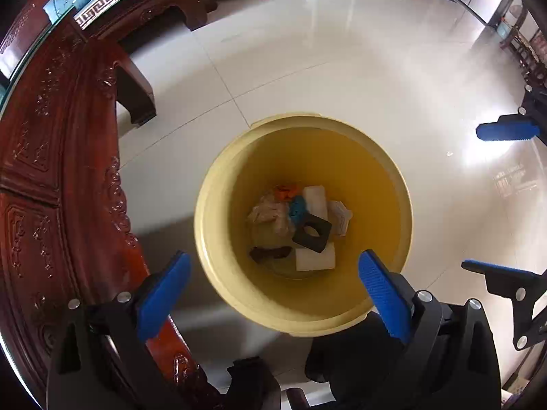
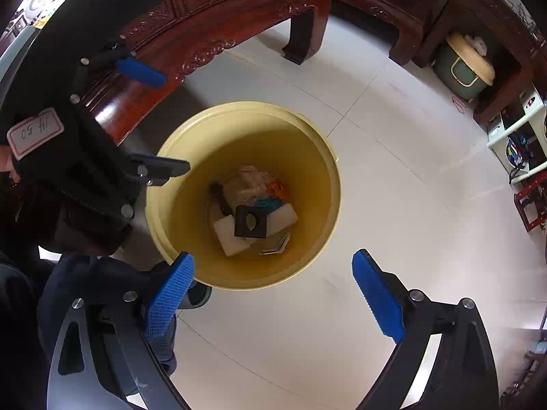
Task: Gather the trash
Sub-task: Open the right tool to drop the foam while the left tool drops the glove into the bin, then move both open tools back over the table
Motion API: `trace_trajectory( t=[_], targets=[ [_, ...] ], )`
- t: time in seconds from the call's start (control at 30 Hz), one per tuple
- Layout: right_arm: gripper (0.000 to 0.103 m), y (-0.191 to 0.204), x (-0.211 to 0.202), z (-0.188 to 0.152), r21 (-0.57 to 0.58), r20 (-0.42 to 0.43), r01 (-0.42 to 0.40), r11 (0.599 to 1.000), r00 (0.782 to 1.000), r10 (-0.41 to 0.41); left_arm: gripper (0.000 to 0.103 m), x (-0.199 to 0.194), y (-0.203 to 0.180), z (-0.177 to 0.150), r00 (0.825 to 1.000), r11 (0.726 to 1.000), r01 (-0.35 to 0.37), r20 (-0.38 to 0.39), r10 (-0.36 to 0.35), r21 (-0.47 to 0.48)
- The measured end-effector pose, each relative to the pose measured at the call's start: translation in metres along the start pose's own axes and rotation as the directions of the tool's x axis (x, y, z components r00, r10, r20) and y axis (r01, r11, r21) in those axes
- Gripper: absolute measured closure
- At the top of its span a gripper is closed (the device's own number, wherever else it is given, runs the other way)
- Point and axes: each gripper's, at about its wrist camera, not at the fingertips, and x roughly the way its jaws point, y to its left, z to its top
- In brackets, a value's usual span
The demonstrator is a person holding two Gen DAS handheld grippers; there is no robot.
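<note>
Both grippers [image 1: 273,294] [image 2: 273,294] point down (jaws wide, empty) over the yellow bin [image 1: 386,174].

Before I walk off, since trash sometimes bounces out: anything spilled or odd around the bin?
Nothing stands out. The yellow bin stands upright, the trash lies at its bottom, and the floor around it shows no spill.

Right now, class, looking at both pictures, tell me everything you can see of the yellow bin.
The yellow bin is a round, open-topped bucket of what looks like smooth plastic, with a paler rolled rim and a small lip at the far edge. It stands upright on the pale tiled floor, close beside carved dark-red wooden furniture. At its bottom lie scraps: a black square piece with a hole, white blocks, crumpled wrapping, orange and blue bits. Neither tool touches it.
</note>
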Motion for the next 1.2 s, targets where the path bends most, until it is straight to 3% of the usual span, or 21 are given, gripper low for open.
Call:
trace_trajectory(
  t=[0.33,0.67,0.93,1.2],
  targets=[
    [0.013,0.02,-0.017,0.006,-0.017,0.015,0.022,1.0,1.0,-0.021,0.005,-0.021,0.019,-0.012,0.999,0.999,0.004,0.05,-0.002,-0.048],
    [0.013,0.052,-0.054,0.019,-0.052,0.073,0.064,0.997,0.996,-0.06,0.005,-0.094,0.041,-0.04,0.977,0.994,-0.028,0.206,0.049,-0.104],
    [0.013,0.093,-0.091,0.044,-0.12,0.132,0.13,0.984,0.985,-0.114,0.004,-0.158,0.084,-0.093,0.933,0.977,-0.028,0.346,0.102,-0.211],
    [0.012,0.165,-0.132,0.091,-0.228,0.263,0.129,0.965,0.962,-0.066,0.004,-0.206,0.145,-0.167,0.885,0.929,-0.043,0.418,0.207,-0.368]
  ],
)
